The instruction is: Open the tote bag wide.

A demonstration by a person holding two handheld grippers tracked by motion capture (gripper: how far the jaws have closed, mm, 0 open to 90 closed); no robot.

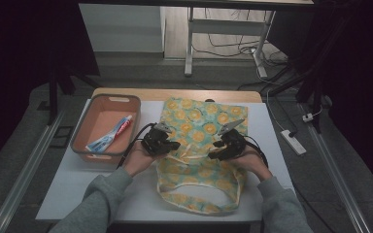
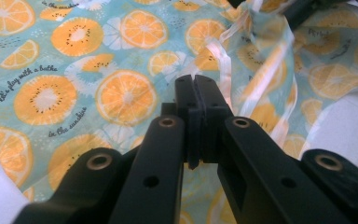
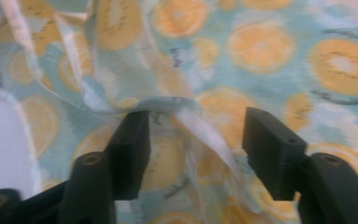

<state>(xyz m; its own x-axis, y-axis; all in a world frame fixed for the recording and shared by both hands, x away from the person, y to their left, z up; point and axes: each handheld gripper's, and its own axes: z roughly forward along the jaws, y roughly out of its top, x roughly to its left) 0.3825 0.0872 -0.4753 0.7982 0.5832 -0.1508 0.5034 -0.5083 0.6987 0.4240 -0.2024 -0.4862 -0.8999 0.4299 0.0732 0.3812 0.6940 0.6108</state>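
A white bench [image 1: 68, 184] fills the middle of the high view, and on it a fruit-print cloth bag [image 1: 199, 126] lies flat, its long axis running away from you, its looped handle [image 1: 223, 206] at the near edge and its far hem close to the bench's back edge. To its left, just beside it, sits an orange tray [image 1: 85, 124] holding a toothpaste tube [image 1: 111, 136]. Your two hands meet over the bag's middle, where the cloth bunches around a pale ribbon [image 2: 265, 79]. Your left tongs [image 1: 167, 144] rest over the bag's left part, pointing right; in the left gripper view their jaws are pressed together, and you cannot tell whether any cloth is pinched between them. Your right tongs [image 3: 193, 140] are over the right part, pointing left, jaws wide apart, with a raised fold of cloth [image 3: 121, 100] and a translucent strip lying in the gap, the pads not pressing it. That fold lies just ahead of the right tongs, so the right hand is the nearer one. Bare bench lies open to the right and toward you; the tray limits room on the left.
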